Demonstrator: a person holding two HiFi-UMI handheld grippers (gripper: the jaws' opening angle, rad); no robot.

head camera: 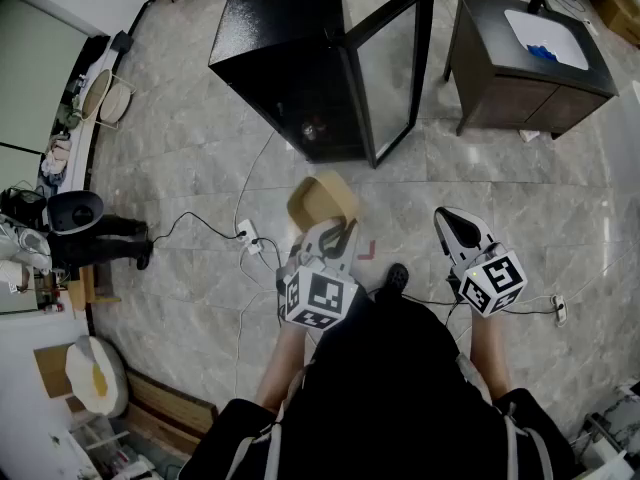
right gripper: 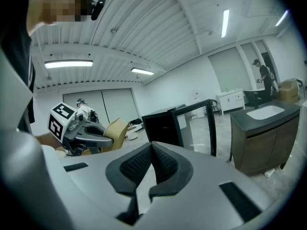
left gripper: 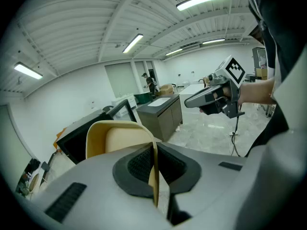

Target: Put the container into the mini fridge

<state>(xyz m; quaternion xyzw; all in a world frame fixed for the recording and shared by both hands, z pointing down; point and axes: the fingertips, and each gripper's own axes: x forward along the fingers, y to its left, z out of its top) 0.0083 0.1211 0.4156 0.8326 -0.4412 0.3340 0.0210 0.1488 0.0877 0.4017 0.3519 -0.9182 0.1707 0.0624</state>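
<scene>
Head view: left claw (head camera: 333,234) pinches the tan container (head camera: 320,199) by its wall, right claw (head camera: 450,223) pressed together and empty; carry step, next likely forward into the open mini fridge (head camera: 290,63).

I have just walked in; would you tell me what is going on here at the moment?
A person stands with a gripper in each hand. The left gripper is shut on the wall of a tan container, held out in front of the body. The right gripper has its fingers together and holds nothing. The black mini fridge stands ahead with its door open. The container is not yet inside.
</scene>
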